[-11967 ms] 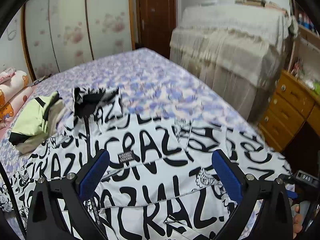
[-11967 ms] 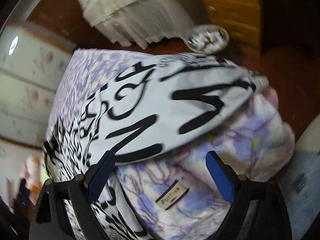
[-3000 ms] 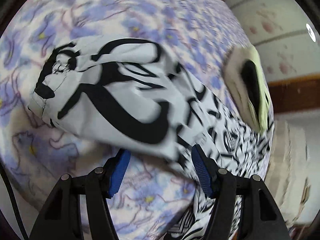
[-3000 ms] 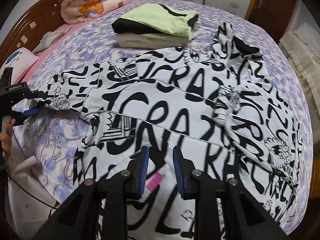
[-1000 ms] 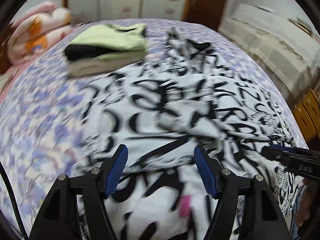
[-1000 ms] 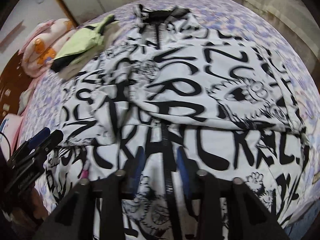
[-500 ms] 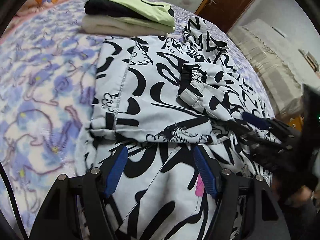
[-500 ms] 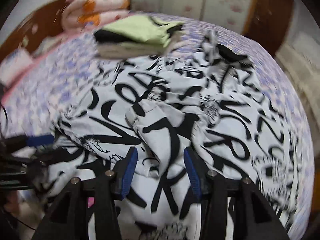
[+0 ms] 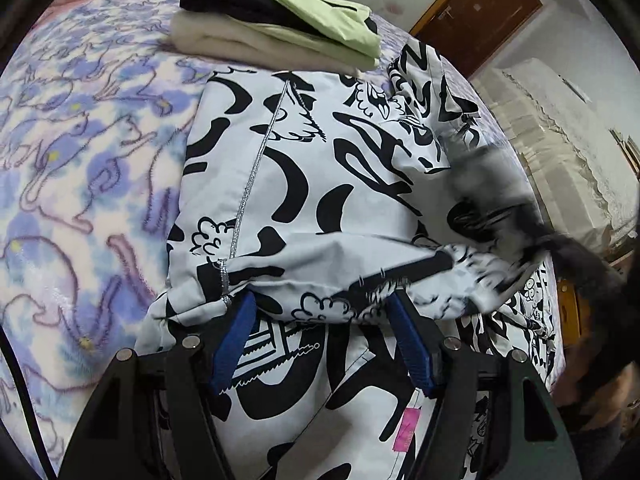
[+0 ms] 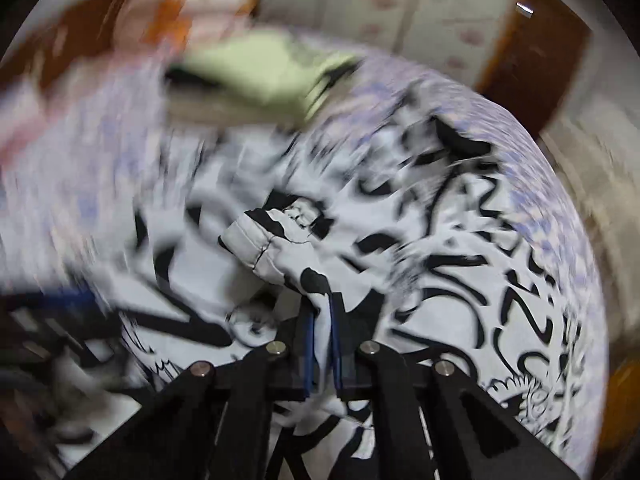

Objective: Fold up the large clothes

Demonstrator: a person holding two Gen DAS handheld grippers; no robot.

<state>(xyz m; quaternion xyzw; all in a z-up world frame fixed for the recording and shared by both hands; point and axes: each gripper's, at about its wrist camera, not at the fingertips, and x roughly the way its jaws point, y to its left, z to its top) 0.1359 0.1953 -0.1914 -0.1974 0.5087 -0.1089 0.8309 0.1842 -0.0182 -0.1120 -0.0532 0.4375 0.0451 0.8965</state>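
Observation:
A large white jacket (image 9: 304, 184) with black graffiti lettering lies spread on the bed, its left sleeve folded in over the body. My left gripper (image 9: 320, 336) is open, its blue pads on either side of the folded sleeve's lower edge. My right gripper (image 10: 320, 340) is shut on the sleeve (image 10: 280, 248) near its cuff and holds it above the jacket (image 10: 460, 280). In the left wrist view the right gripper (image 9: 504, 216) is a dark blur at the sleeve's end. The right wrist view is motion-blurred.
A stack of folded clothes (image 9: 280, 20), green, black and cream, lies on the purple floral bedspread (image 9: 80, 160) beyond the jacket; it also shows in the right wrist view (image 10: 256, 72). A pink tag (image 9: 406, 428) marks the hem. A brown door (image 9: 476, 8) stands behind.
My right gripper has closed on the sleeve near its cuff and is moving fast with it. My left gripper has moved in close to the folded sleeve's edge.

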